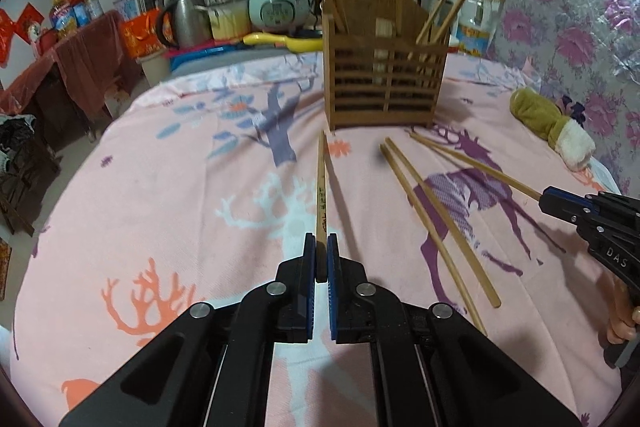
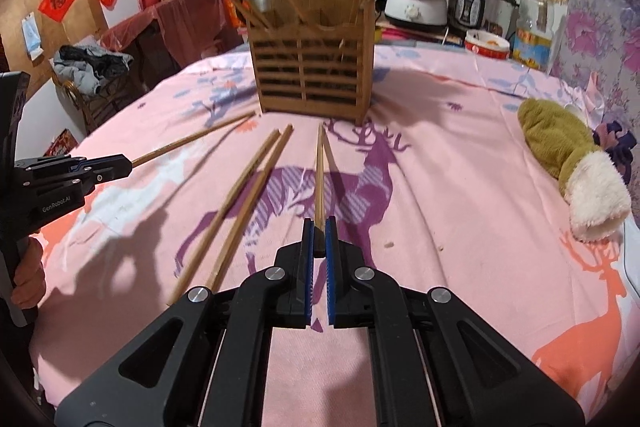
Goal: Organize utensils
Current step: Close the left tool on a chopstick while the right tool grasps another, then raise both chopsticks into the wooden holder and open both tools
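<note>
— Left gripper [image 1: 321, 253]?
— Clamped on one chopstick [image 1: 321, 187], holder [image 1: 384, 83] straight ahead.
— Right gripper [image 2: 319, 237]?
— I've clamped another stick [image 2: 319, 179]; loose pair [image 2: 244, 199] lies left of my jaws.

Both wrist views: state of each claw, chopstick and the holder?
left claw: shut on one chopstick
right claw: shut on chopstick pair
loose pair: flat on the cloth, between the claws
holder: upright, chopsticks in it
</note>
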The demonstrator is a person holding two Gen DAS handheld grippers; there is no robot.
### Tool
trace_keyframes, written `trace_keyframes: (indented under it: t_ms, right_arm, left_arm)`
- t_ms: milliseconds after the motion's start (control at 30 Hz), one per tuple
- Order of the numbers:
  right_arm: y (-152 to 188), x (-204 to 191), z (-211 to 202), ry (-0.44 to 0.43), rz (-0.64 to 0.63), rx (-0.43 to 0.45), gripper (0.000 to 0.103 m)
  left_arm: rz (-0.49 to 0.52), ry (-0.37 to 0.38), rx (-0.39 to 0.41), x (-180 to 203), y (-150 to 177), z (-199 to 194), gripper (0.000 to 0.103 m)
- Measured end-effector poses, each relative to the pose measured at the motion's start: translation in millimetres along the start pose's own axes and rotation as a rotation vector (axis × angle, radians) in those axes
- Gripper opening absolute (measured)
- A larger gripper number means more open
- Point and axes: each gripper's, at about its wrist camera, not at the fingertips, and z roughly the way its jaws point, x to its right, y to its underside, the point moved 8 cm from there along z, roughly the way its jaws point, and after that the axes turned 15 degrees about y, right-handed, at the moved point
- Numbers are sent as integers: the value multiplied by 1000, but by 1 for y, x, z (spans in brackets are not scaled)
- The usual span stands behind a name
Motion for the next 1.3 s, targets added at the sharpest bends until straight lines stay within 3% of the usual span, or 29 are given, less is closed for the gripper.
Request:
trace_keyframes:
  t_ms: [600,1300]
  right_arm:
    - [-72,18,-58,-25,103,186,6]
    - [-135,18,-71,-30,119,277,6]
  left_arm:
    - [5,37,97,25,-74,-44,6]
    - [75,52,196,57,-165,-69,6]
